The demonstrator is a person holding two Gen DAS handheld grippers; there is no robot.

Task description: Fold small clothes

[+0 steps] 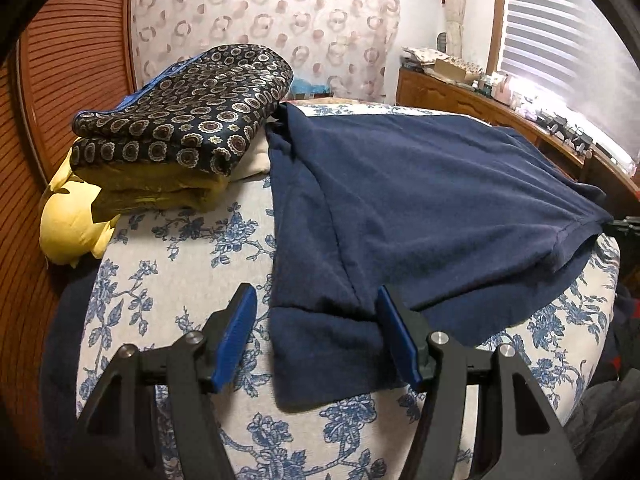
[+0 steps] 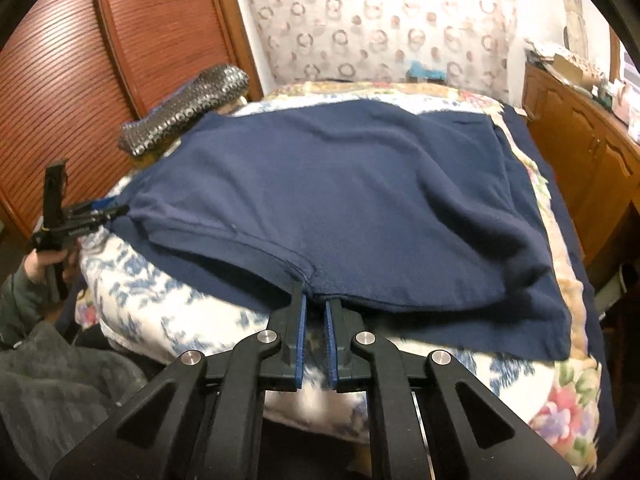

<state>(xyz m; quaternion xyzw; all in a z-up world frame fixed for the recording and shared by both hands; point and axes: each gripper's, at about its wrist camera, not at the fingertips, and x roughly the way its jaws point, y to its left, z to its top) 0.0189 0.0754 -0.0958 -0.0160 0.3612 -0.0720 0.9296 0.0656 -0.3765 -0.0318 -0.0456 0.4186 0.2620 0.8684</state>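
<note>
The left gripper is nearest to its camera, and its blue pads stand wide apart. The near corner of the navy garment lies between them, but the pads do not press it. The right gripper has its fingers drawn together on the hem of the same garment, at the near edge, so this edge is pinched.

The garment is spread flat over a cushion with blue flower print, which lies on the bed. In the right wrist view the left gripper sits at the garment's left corner, and a hand in a grey sleeve holds its handle.

Behind the garment, to the left, a folded dark cloth with round patterns rests on a yellow folded piece. A yellow soft thing lies just beside this pile, near the wooden slatted panel.
</note>
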